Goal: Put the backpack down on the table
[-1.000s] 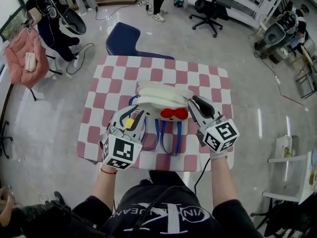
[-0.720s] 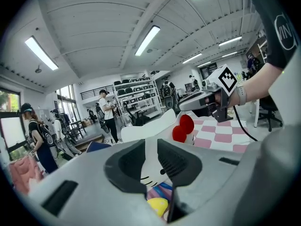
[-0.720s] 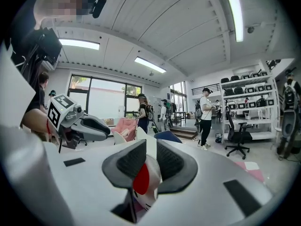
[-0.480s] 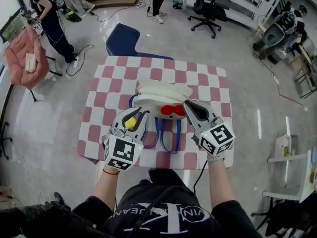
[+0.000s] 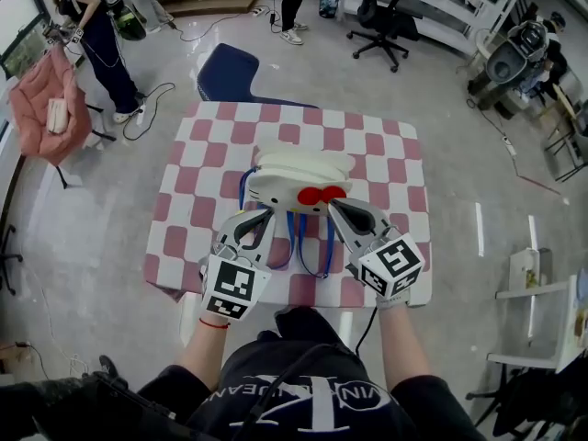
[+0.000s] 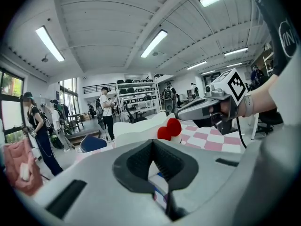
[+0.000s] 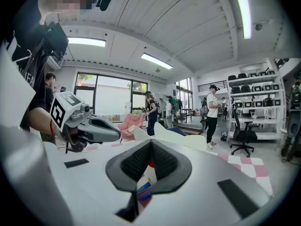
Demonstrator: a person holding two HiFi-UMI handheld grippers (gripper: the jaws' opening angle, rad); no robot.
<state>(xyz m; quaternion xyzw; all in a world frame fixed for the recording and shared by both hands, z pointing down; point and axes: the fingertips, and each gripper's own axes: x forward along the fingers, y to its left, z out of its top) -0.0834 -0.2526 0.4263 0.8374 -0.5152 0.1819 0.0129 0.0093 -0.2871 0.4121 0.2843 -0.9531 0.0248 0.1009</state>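
The white, cat-faced fabric backpack (image 5: 299, 180) with a red bow already sat on the pink-and-white checked table (image 5: 386, 154), its blue straps (image 5: 312, 246) trailing toward us. Our left gripper (image 5: 261, 219) and right gripper (image 5: 339, 209) hovered just beside it, both with jaws drawn together on nothing. We judged the task essentially done.

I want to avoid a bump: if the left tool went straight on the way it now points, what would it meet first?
Most likely the backpack. The left tool points at its near left side, with nothing between them. Height is hard to judge, so it may strike low on the backpack or only graze it.
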